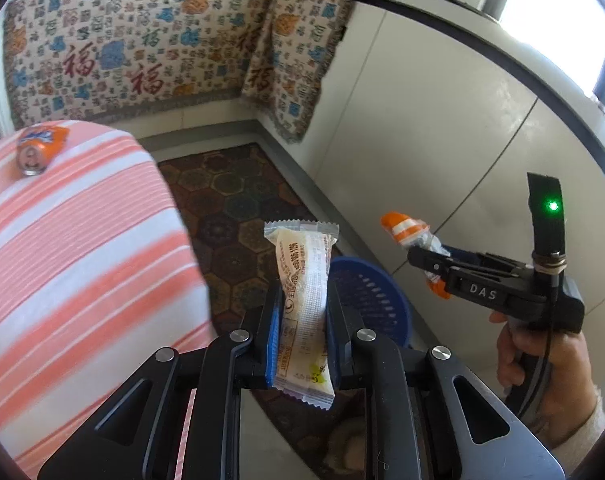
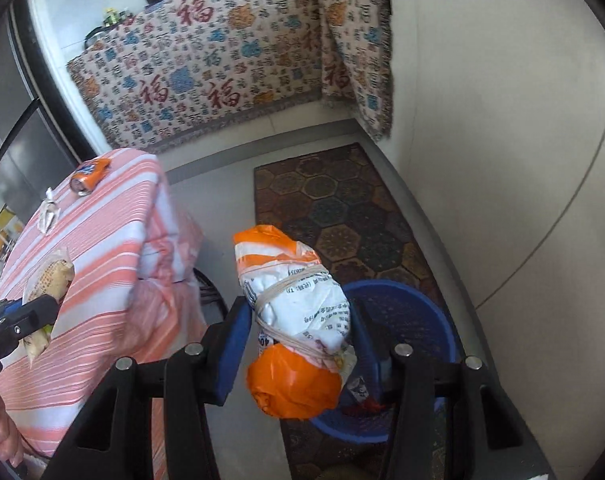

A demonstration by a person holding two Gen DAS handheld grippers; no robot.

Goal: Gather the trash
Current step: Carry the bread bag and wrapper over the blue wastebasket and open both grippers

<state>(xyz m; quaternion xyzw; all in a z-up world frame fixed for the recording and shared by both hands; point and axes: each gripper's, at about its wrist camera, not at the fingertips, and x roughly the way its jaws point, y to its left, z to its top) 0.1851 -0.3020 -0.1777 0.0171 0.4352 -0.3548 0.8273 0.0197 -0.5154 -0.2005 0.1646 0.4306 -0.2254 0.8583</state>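
My left gripper is shut on a pale snack wrapper, which stands upright between the blue pads. Beyond it on the floor sits a blue perforated basket. My right gripper is shut on an orange and white plastic bundle tied with a rubber band, held above the blue basket. In the left wrist view the right gripper shows at the right with the bundle sticking out. An orange can lies on the striped table.
A pink-and-white striped tablecloth covers the table on the left. A crumpled white scrap lies on the table near the can. A patterned mat covers the floor. White cabinet fronts stand on the right.
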